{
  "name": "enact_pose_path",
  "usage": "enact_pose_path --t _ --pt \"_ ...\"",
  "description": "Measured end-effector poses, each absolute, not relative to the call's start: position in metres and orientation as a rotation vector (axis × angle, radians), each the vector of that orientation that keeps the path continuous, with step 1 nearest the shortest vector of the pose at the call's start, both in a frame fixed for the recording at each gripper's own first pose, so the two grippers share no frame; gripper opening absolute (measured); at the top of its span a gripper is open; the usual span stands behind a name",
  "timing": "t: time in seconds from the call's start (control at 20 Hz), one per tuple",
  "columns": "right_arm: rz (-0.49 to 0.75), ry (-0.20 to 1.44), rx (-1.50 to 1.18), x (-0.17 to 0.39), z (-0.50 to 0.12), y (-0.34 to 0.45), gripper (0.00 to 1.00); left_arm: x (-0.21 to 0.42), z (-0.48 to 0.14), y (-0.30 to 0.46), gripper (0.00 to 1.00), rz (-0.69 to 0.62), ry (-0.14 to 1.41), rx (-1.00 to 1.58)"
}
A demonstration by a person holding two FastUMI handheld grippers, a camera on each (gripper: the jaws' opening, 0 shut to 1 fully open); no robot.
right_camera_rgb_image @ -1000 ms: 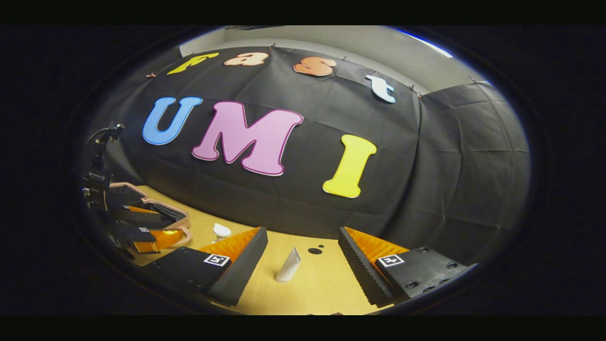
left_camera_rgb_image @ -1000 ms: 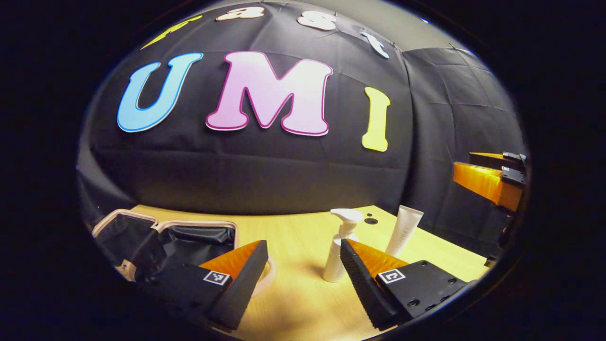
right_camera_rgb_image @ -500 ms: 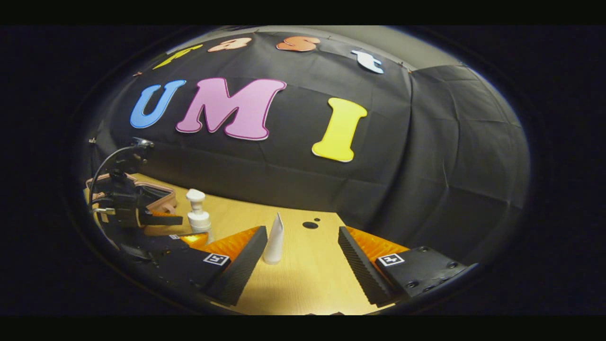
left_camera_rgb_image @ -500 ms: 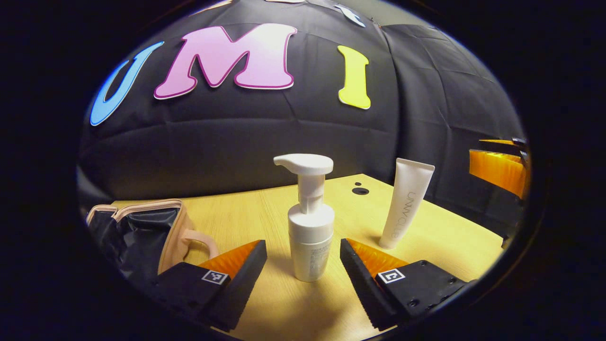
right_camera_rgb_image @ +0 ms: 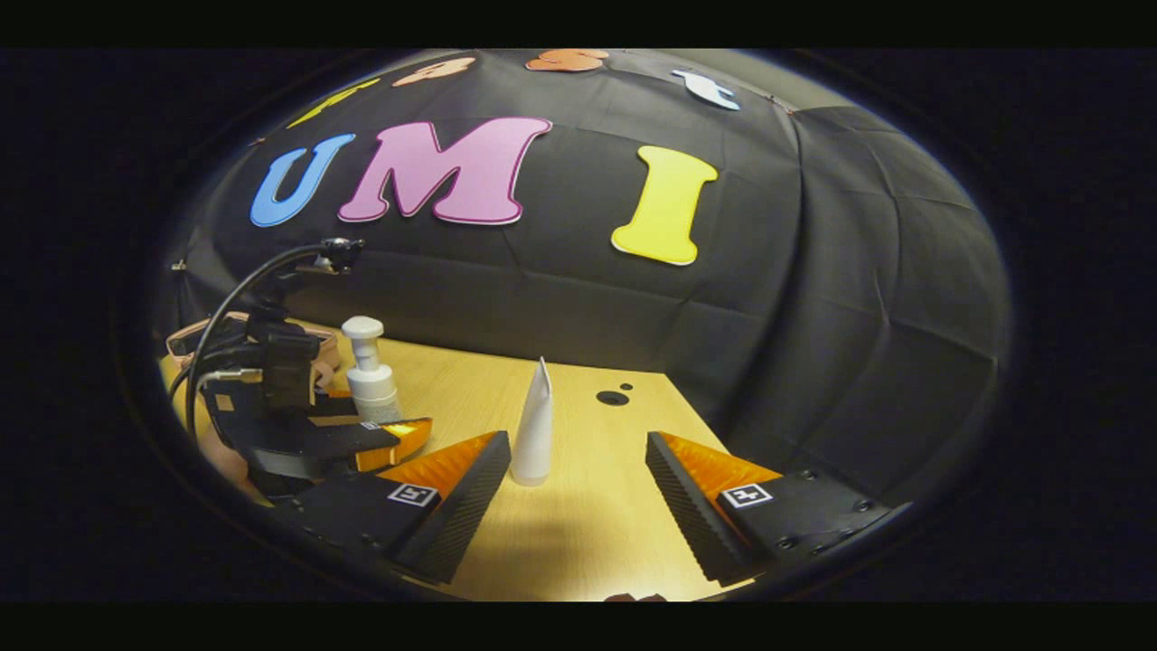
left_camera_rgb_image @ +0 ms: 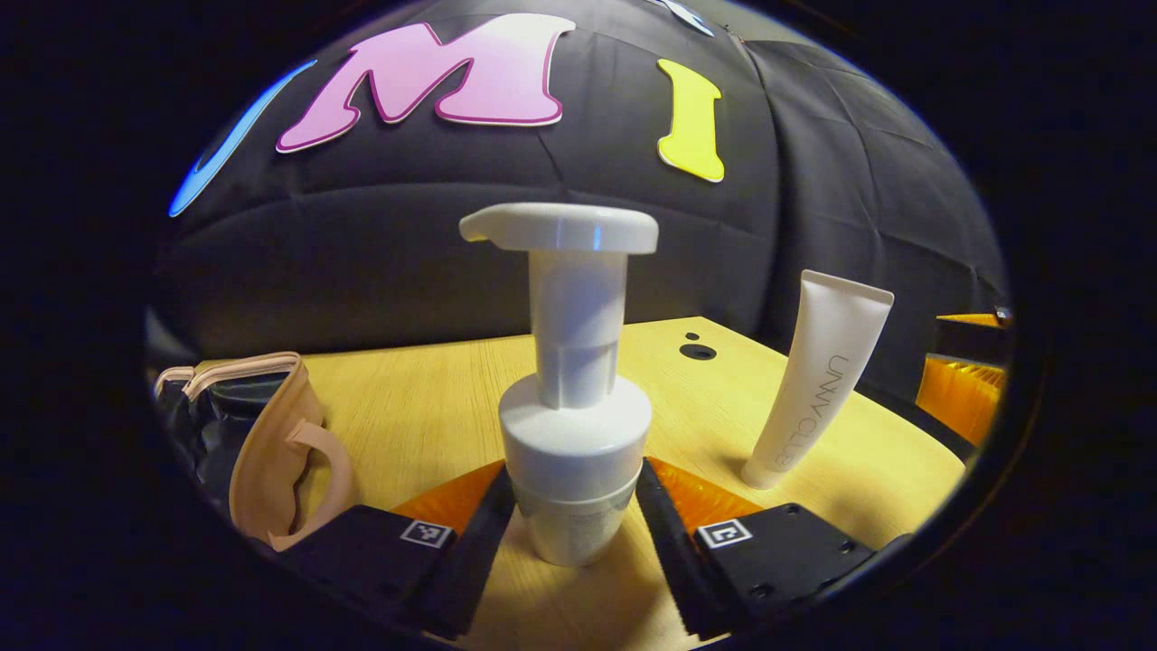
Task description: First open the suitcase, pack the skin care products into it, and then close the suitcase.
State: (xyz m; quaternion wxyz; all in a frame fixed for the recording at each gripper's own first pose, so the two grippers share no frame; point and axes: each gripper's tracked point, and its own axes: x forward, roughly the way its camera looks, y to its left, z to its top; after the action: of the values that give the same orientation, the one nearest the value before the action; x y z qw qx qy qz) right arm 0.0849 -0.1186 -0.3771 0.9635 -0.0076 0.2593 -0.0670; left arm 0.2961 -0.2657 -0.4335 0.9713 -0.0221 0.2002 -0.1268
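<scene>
Left fingers: the fingers of the left gripper sit on either side of the pump bottle, low on its body at 6 o'clock in the left gripper view. They look to be touching it on both flanks, so I judge them pinching the bottle, gripped low and below the wide collar, probably so that it will not slip upward out of the hold.
Right fingers: the right gripper has its fingers spread wide, with nothing between them but bare table.
Tube: the white tube stands upright on its cap just ahead of the right gripper, toward 11 o'clock of its gap and near its left finger. It is not yet between the fingers; the wide spread reads as a set-up to close on it.
Tube, other side: in the left gripper view the same tube stands at 3 o'clock of the bottle, apart from it.
Suitcase: the suitcase lies open at 9 o'clock in the left gripper view, its dark lining showing and its handle facing the bottle. It is near the left gripper, which suits carrying the bottle there.
Progress: opening looks done; both products are on the table, so packing is only starting.
Risk: the tall pump head makes the bottle top-heavy, and a tilt on lifting could tip it in the grip.
</scene>
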Motion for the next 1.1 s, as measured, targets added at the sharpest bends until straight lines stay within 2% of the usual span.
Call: enact_pose_path --t 0.1,0.55,0.9,1.1 --pt "-0.119 0.542 -0.008 0.091 -0.39 -0.113 0.97 0.297 -0.435 -0.266 0.63 -0.26 0.408 -0.034" --pt "-0.068 0.624 0.014 0.123 -0.447 -0.086 0.97 0.287 -0.422 -0.241 0.59 -0.228 0.392 -0.078" --pt "-0.115 0.677 0.084 0.152 -0.486 -0.093 0.98 0.263 -0.392 -0.226 0.59 -0.234 0.379 -0.089" --pt "-0.162 0.702 0.091 0.156 -0.495 -0.099 0.94 0.259 -0.388 -0.219 0.59 -0.223 0.382 -0.069"
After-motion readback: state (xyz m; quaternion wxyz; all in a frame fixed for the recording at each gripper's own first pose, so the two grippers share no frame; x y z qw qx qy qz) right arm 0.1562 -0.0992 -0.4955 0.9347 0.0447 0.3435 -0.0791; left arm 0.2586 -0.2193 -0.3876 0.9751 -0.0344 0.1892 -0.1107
